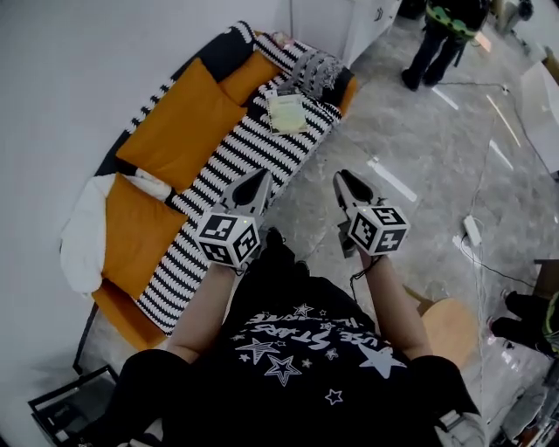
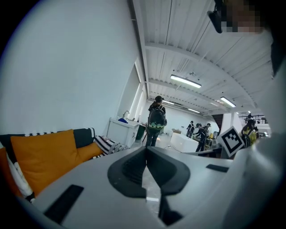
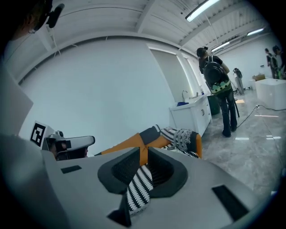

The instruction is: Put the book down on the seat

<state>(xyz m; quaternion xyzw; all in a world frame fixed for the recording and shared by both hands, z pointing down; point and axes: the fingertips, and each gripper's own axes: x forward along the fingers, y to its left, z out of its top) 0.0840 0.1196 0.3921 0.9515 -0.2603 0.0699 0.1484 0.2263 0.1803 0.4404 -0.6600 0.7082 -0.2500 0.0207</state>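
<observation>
Head view looked steeply down on a sofa [image 1: 253, 144] with a black-and-white striped seat and orange cushions [image 1: 179, 122], set against a white wall [image 1: 70, 70]. The book [image 1: 286, 112], pale yellow-green and closed, lay flat on the sofa's striped seat toward its far end, just short of a grey patterned cloth [image 1: 316, 70] bunched at that end. A white pillow [image 1: 79, 240] lay at the sofa's near end. Both grippers were held out by the sofa's front edge, well apart from the book and touching nothing. The left gripper [image 1: 259, 179] had its tip over the sofa's front edge; in the left gripper view its two dark jaws met at the tips with nothing between them. The right gripper [image 1: 343, 179] hung over the grey floor [image 1: 419, 148] just off the sofa's front; in the right gripper view its jaws stood all but together, only a thin slit showing the sofa's stripes behind, and they held nothing. Beyond the sofa's far end stood a white cabinet [image 1: 367, 22], and past it a person [image 1: 441, 39] in dark clothes stood on the floor, well away from the sofa.
</observation>
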